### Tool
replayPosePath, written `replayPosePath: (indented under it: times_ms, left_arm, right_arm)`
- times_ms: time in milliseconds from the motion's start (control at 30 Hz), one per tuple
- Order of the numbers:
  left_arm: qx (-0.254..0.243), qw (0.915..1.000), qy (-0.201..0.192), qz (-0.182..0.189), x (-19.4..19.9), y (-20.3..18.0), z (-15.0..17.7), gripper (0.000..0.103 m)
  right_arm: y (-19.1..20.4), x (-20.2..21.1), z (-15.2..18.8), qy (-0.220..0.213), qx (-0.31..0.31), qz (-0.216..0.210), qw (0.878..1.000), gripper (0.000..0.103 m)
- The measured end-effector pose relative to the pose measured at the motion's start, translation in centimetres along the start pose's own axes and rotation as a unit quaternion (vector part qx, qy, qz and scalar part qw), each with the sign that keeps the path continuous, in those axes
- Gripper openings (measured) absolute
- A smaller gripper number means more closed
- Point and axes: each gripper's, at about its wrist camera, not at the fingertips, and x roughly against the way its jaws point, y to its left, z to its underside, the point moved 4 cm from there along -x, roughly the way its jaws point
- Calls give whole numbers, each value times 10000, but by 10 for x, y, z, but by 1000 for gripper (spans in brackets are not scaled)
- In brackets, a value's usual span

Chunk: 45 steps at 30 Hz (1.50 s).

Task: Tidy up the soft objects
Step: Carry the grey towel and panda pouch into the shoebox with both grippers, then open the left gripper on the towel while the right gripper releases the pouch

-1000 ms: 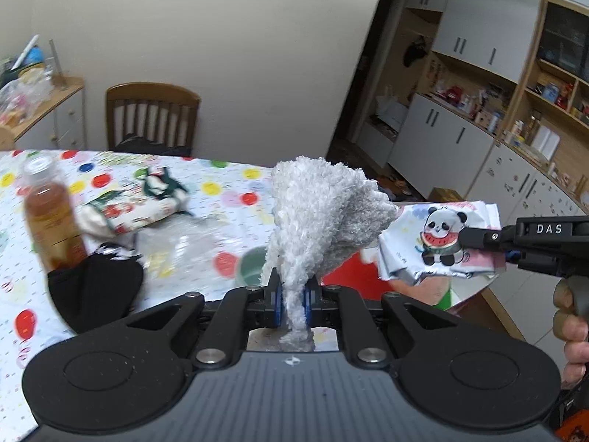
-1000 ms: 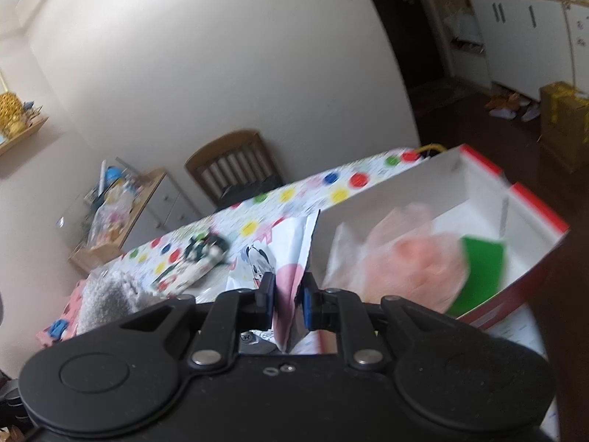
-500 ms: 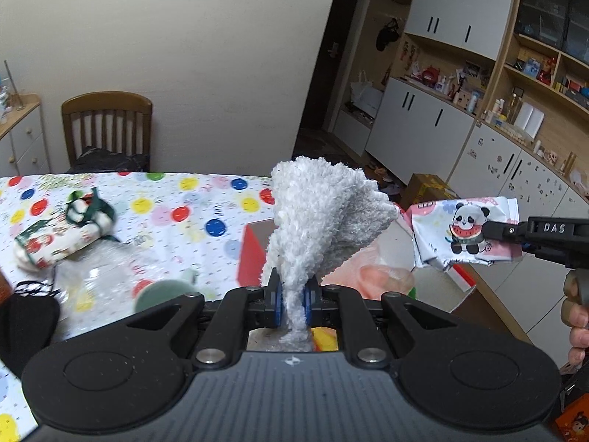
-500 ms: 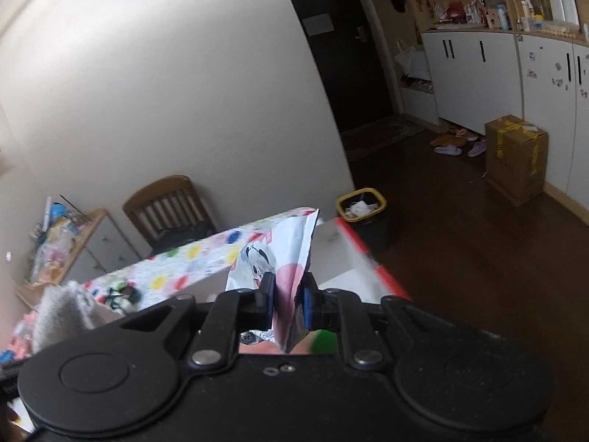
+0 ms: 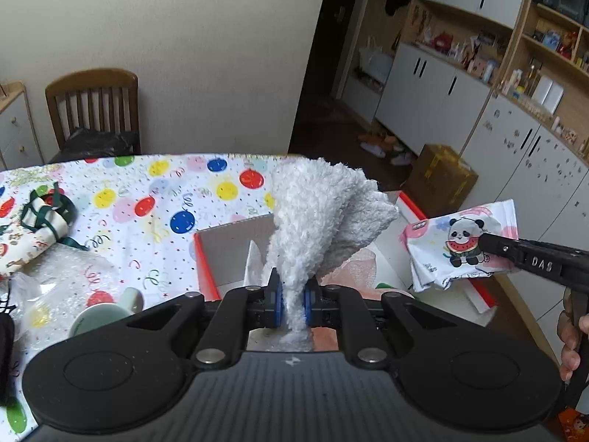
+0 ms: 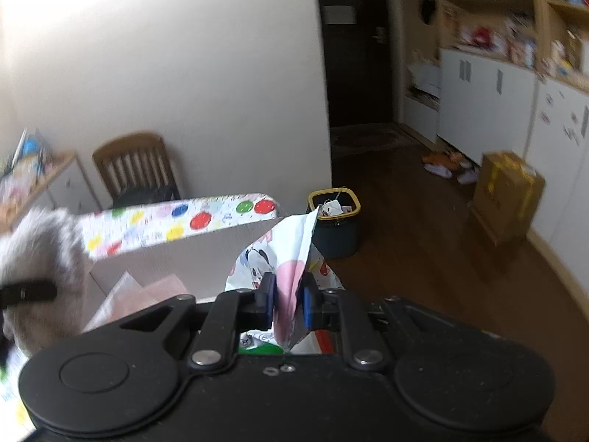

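Observation:
My left gripper point(image 5: 291, 304) is shut on a fluffy white towel point(image 5: 320, 217) and holds it above the open red-rimmed box point(image 5: 228, 243). My right gripper point(image 6: 289, 304) is shut on a panda-print packet point(image 6: 283, 258). In the left wrist view the packet point(image 5: 460, 246) hangs over the box's right side, pinched by the right gripper point(image 5: 486, 245). The towel shows blurred at the left of the right wrist view point(image 6: 40, 243). Pink soft material point(image 5: 353, 261) lies inside the box.
The table point(image 5: 147, 199) has a balloon-print cloth. On its left lie a rolled printed cloth point(image 5: 33, 228), a clear plastic bag point(image 5: 62, 276), a green cup point(image 5: 106, 313) and a black item point(image 5: 5, 350). A chair point(image 5: 92, 110) and a bin point(image 6: 335, 221) stand beyond.
Both grippers have swung right from the table's left side to above the box, each still gripping its item. The right wrist view turned toward the box and table end.

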Motion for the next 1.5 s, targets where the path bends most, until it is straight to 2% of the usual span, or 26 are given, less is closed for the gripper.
replayPosePath:
  times_ms: [133, 400, 867, 1067, 1300, 1400, 1500]
  left_arm:
    - [-109, 9998, 112, -159, -22, -7, -5, 10]
    - [-264, 9977, 413, -460, -58, -11, -5, 10]
    - [-296, 9914, 1107, -630, -89, -12, 23, 10]
    - [-328, 9897, 1217, -675, -91, -15, 28, 11]
    - [-342, 9891, 1233, -735, -88, -16, 28, 15]
    - [-349, 9895, 1189, -746, -85, -17, 28, 20]
    - [-336, 9906, 1115, -714, -80, -18, 28, 42]
  right_arm:
    - [10, -19, -1, 71, 457, 55, 9989, 14]
    - [25, -45, -1, 220, 811, 38, 9965, 14]
    - [17, -59, 4, 462, 700, 57, 9965, 14]
    - [15, -57, 5, 571, 635, 9, 9963, 16]
    - [11, -53, 9, 718, 665, -43, 9952, 21]
    - [10, -50, 10, 721, 684, -68, 9950, 23]
    - [9, -44, 11, 682, 698, -84, 9952, 25]
